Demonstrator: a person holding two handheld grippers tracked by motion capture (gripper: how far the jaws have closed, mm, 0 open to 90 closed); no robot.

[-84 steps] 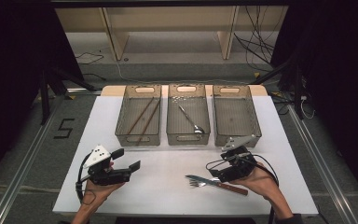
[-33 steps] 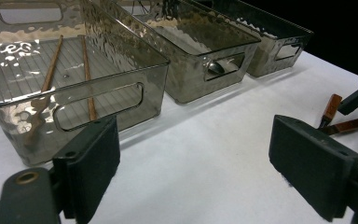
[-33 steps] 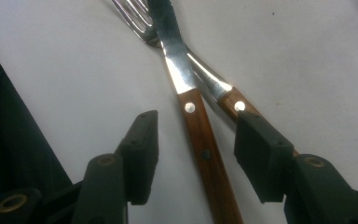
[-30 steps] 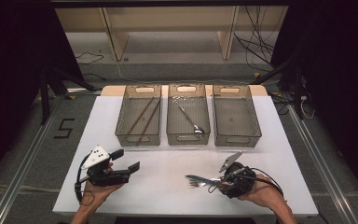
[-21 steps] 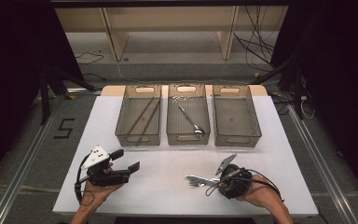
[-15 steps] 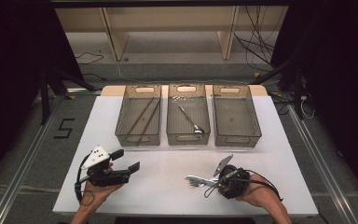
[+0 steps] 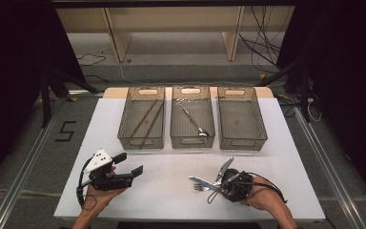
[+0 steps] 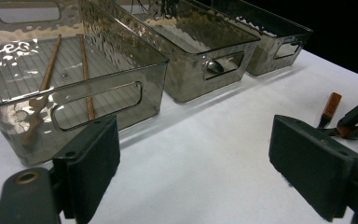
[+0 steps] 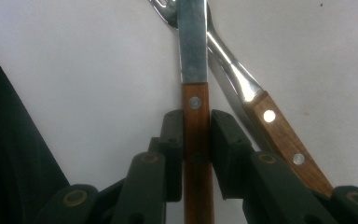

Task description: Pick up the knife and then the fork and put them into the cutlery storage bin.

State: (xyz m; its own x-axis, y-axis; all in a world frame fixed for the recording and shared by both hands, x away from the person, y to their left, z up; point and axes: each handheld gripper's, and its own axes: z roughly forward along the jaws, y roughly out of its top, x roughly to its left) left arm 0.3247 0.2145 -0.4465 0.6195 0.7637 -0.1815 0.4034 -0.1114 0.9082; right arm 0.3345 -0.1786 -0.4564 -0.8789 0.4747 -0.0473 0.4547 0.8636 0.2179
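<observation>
Right gripper [image 9: 196, 135]: fingers have just been closing and now clamp the wooden-handled steel knife [image 9: 193, 70] by its handle, low over the white bench [image 7: 171, 191]. Its blade crosses a wooden-handled steel fork [image 9: 256, 105] lying there. Left gripper [image 7: 126, 164]: fingers spread, nothing held. Beyond: three smoked clear plastic bins [image 7: 242, 114].

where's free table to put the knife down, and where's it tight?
Free: the white table strip between the bins' front walls and the two claws, and the empty right bin. Tight: by the right claw, shut on the knife crossing the fork.
</observation>
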